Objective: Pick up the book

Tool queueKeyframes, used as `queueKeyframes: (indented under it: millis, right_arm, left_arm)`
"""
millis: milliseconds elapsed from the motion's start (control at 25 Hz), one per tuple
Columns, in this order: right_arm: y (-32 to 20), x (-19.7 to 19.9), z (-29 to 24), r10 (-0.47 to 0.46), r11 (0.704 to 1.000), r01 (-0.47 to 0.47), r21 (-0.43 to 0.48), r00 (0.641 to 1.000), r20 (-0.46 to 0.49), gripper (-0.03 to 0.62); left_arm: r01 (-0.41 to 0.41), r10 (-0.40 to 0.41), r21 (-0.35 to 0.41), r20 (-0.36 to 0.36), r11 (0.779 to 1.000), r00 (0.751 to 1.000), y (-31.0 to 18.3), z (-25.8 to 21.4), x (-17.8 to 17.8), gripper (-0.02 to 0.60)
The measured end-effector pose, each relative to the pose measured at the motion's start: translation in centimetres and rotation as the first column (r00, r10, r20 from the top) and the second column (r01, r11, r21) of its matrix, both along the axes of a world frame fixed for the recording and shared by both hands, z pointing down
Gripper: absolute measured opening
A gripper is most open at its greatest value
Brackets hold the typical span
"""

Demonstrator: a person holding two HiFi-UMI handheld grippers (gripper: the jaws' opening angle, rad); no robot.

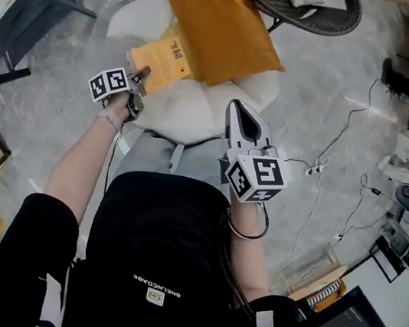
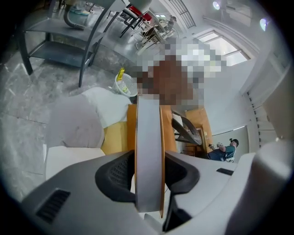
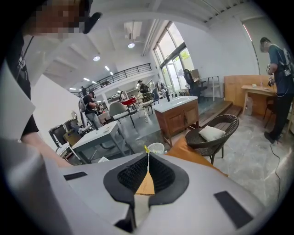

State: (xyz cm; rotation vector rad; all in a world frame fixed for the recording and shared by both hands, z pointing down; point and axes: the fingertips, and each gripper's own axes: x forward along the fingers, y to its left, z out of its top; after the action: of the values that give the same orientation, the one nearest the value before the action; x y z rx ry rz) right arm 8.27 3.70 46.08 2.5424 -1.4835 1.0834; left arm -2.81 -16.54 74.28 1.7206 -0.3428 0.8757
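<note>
While left gripper (image 1: 139, 76) clamps yellow book (image 1: 164, 57) by near edge, book juts ahead, raised over white pouf (image 1: 197, 115), long axis along jaws; right gripper (image 1: 237, 110) closed, empty, farther off.

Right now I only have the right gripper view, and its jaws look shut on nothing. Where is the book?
Observer: The head view shows the book in the left gripper, over a white cushion.
Operator: Is it properly clamped?
Observer: Yes. In the left gripper view both pads press its covers, with the page edge toward the camera.
Operator: How close is my gripper?
Observer: The right gripper is apart from the book, on its right.
</note>
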Motion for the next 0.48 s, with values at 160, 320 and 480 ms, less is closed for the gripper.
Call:
queueKeyframes:
  millis: [160,320,480]
  right_arm:
    - [-0.4,0.5,-0.7,0.002,1.000,-0.001,0.018,1.000,-0.024,0.026]
    - [-0.2,0.4,-3.1,0.003,0.999,-0.002,0.038,0.999,-0.047,0.026]
    - [0.3,0.0,-6.5,0.003,0.998,0.001,0.055,0.998,-0.071,0.026]
  left_arm:
    - [-0.007,0.007,0.006,-0.061,1.000,0.998,-0.1,-2.4,0.7,0.155]
    - [0.015,-0.012,0.028,-0.111,1.000,0.994,-0.2,-6.5,0.3,0.155]
    - [0.026,-0.021,0.039,-0.120,0.999,0.993,0.0,-10.8,-0.7,0.155]
